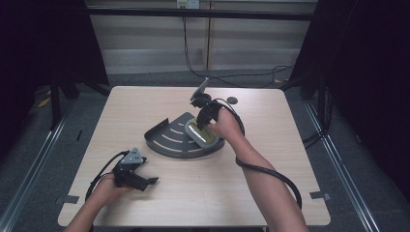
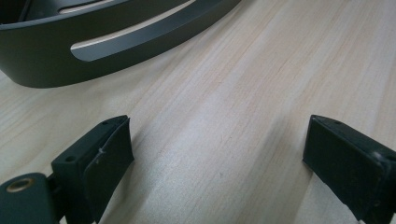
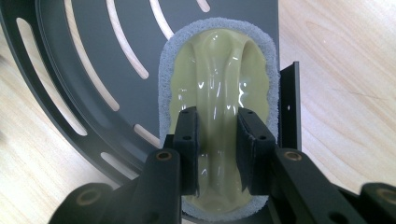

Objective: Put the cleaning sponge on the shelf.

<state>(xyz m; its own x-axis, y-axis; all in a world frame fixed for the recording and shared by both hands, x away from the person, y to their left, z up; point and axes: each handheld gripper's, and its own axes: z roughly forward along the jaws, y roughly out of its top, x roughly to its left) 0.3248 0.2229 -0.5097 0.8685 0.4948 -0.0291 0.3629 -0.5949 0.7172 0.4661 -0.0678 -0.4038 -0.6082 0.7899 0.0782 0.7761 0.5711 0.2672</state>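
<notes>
Your right gripper [image 3: 217, 151] pinches a pale green scrubber [image 3: 217, 84] resting in a dark slotted tray [image 1: 171, 140].

The scrubber, edged with grey sponge, sits at the tray's right side, mid-table [image 1: 145, 104]; the fingers [image 3: 187, 140] clamp its raised central ridge. Your left gripper [image 2: 217, 154] rests near the table's front left, fingers spread wide over bare wood, holding nothing.

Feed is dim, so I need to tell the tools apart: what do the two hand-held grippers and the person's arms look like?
Both are black. The left hand-held gripper carries a grey three-cornered plate on top and flat rectangular jaws; the right hand-held gripper has brass-coloured pivot screws. Thick black cables trail from each. Forearms are bare, no sleeves showing.
</notes>
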